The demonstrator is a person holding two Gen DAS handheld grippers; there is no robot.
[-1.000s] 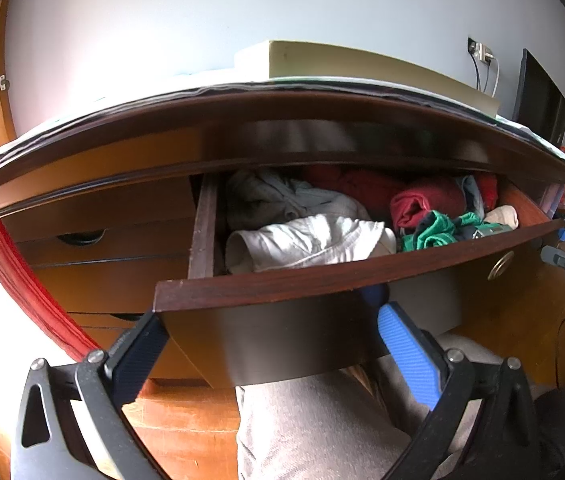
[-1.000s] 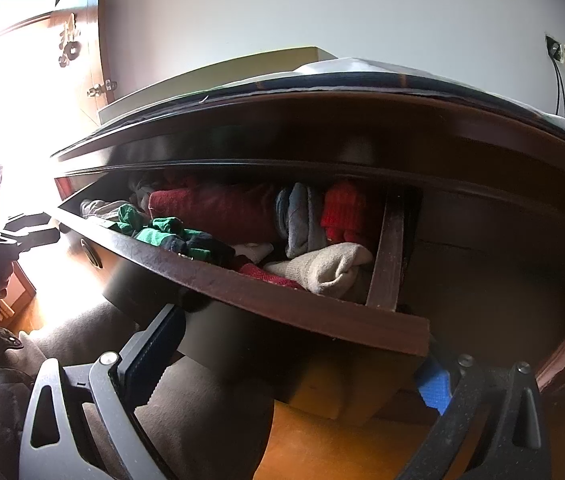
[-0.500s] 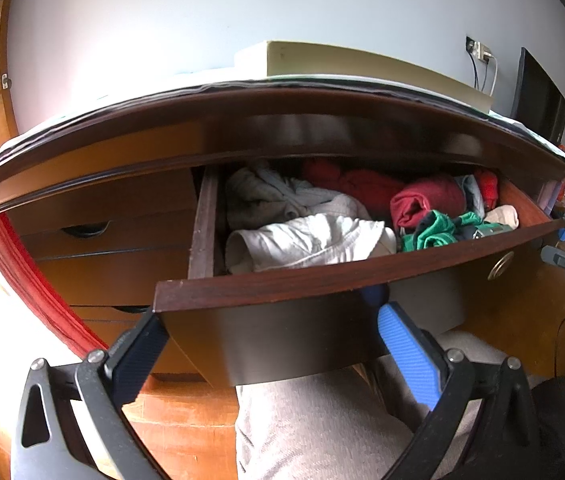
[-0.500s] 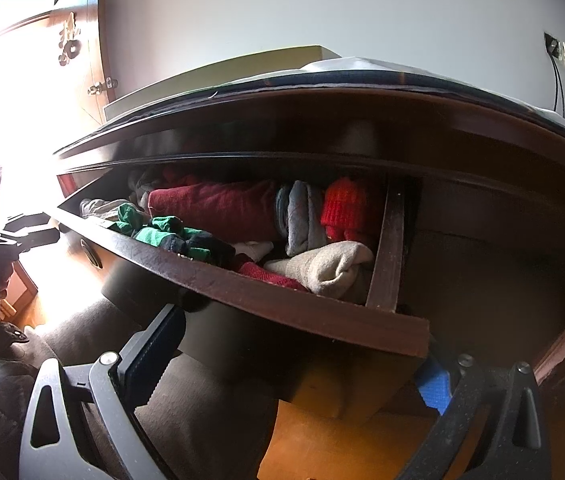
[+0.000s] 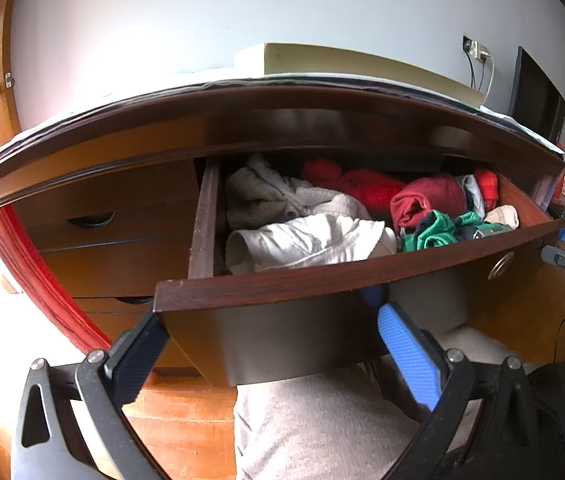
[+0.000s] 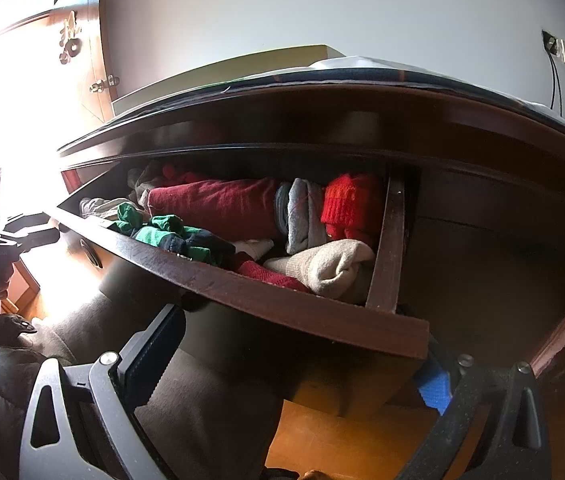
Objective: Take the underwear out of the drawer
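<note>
Drawer (image 5: 282, 284) has slid out a bit more than a second ago; more of the back row of clothes shows now, and both tongs sit about where they were, under the front panel.

Your left tongs (image 5: 270, 344) are spread wide, nothing between the pads, straddling the lower front of the drawer near its left front corner. Your right tongs (image 6: 290, 356) are spread too and empty; the right pad is half hidden behind the drawer's right front corner.

Just over the front edge, left half: a crumpled white garment (image 5: 310, 242), likely the underwear, though I can't tell for sure from the folds. Behind it, toward the back left corner, a grey-beige bundle (image 5: 266, 192). Middle of the front edge: a green and navy striped bundle (image 5: 434, 232), also a candidate. Behind that, a dark red roll (image 6: 218, 204) and a bright red knit (image 6: 346, 204) by the right side wall. Beige rolled socks (image 6: 334, 268) fill the front right corner.

Handling, as a guess: thin cotton, very light, limp, not fragile, no slip problem. It will drape and may drag neighbours along. Pinch a raised fold on top of the white garment near the front edge and gather a couple of layers, not a single hem. Lift straight up to clear the front edge.
</note>
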